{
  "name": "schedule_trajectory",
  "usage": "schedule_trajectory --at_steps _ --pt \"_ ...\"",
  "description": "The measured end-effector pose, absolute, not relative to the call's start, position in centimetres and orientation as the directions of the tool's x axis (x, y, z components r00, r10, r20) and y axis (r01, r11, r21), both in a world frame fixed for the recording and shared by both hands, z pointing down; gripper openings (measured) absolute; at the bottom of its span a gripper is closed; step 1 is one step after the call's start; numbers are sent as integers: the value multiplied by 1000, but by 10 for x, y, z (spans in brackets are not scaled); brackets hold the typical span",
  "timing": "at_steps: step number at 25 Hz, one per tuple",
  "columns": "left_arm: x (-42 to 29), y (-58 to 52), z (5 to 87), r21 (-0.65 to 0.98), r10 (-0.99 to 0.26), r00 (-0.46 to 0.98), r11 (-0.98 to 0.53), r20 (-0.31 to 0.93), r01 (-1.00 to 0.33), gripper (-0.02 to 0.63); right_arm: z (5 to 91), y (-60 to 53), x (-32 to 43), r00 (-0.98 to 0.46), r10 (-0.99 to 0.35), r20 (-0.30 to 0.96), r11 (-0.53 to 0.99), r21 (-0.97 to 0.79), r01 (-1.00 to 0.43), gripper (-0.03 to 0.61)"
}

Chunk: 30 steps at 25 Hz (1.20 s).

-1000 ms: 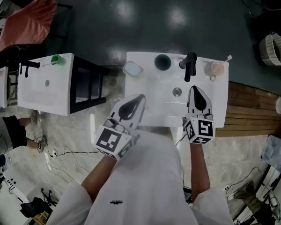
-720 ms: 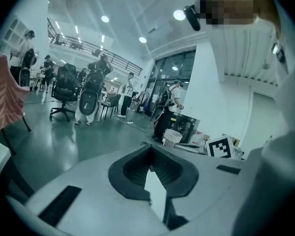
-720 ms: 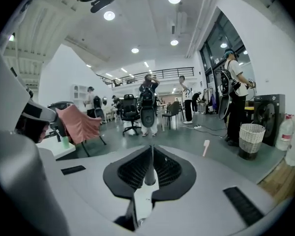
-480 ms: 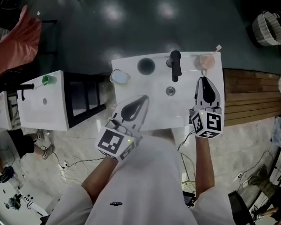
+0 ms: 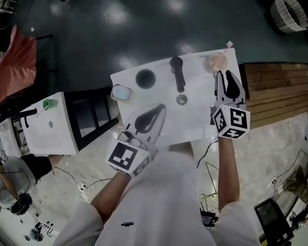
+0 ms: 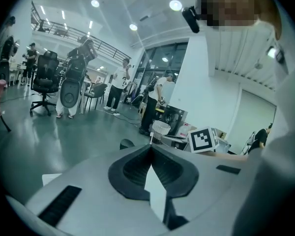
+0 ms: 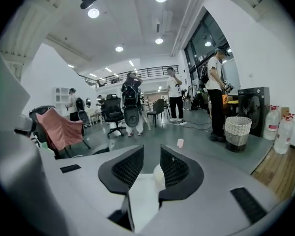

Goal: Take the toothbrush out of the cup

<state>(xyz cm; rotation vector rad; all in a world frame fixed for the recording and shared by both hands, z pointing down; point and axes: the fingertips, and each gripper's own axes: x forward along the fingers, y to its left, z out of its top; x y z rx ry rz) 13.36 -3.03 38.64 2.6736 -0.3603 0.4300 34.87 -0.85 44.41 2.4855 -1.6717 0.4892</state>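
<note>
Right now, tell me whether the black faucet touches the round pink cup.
Apart: the head view shows bare white sink between black faucet and pink cup.

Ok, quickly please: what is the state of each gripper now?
Left gripper: closed, empty.
Right gripper: fingers opening, nothing between them; the cup is just ahead.

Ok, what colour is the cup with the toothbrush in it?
Pale peachy pink. The cup shows best in the head view.

Tool (image 7: 151, 152) jaws opening, cup (image 7: 159, 173) seen through gap
</note>
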Motion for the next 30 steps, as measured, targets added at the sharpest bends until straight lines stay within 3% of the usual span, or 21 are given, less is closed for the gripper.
schedule_trajectory --at_steps 14,30 --pt "176 -39 414 355 -108 916 -899 387 -256 3 486 -39 413 356 -844 401 -429 -108 -897 100" --pt "185 -49 430 360 -114 903 -890 415 -278 3 536 -65 442 287 -799 528 -414 -138 -900 114"
